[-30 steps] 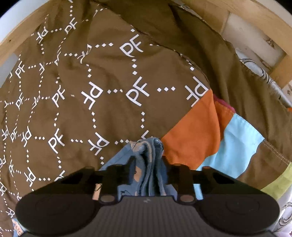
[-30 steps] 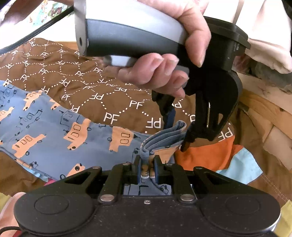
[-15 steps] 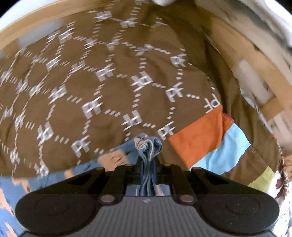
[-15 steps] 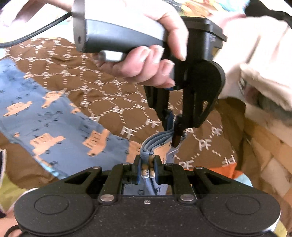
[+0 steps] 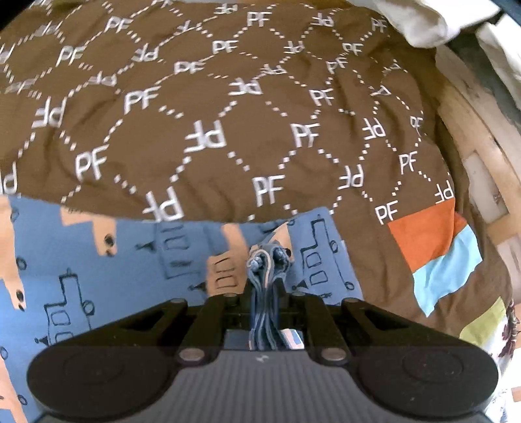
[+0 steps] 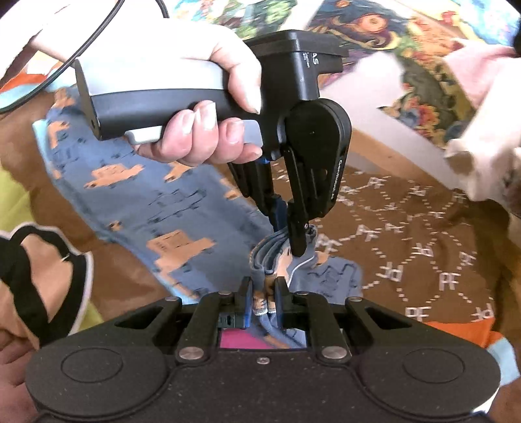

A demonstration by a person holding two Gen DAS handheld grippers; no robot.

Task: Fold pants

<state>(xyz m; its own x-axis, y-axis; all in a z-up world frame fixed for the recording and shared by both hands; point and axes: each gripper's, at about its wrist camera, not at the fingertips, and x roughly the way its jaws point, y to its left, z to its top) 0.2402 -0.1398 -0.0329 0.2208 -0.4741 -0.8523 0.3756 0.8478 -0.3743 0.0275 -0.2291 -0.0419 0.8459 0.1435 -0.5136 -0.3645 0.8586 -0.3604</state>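
The pants [image 5: 114, 270] are blue with orange truck prints and lie on a brown bedspread [image 5: 228, 114] printed with white PF letters. My left gripper [image 5: 265, 286] is shut on a bunched hem of the pants, several layers thick. In the right wrist view the pants [image 6: 156, 208] stretch away to the left. My right gripper [image 6: 263, 288] is shut on the same bunched end, a little nearer the camera than the left gripper [image 6: 298, 240], which comes down from above in a hand [image 6: 208, 107].
An orange and light-blue patch [image 5: 433, 250] of the bedspread lies to the right. A wooden bed frame [image 5: 478, 136] runs along the far right. A white cloth [image 6: 482, 169] and a floral cover [image 6: 374, 29] lie beyond. A person's limb [image 6: 42, 276] is at left.
Both grippers have carried the bunched end over the pants, so more blue fabric now lies beneath them. The orange patch has slid to the right in the left wrist view.
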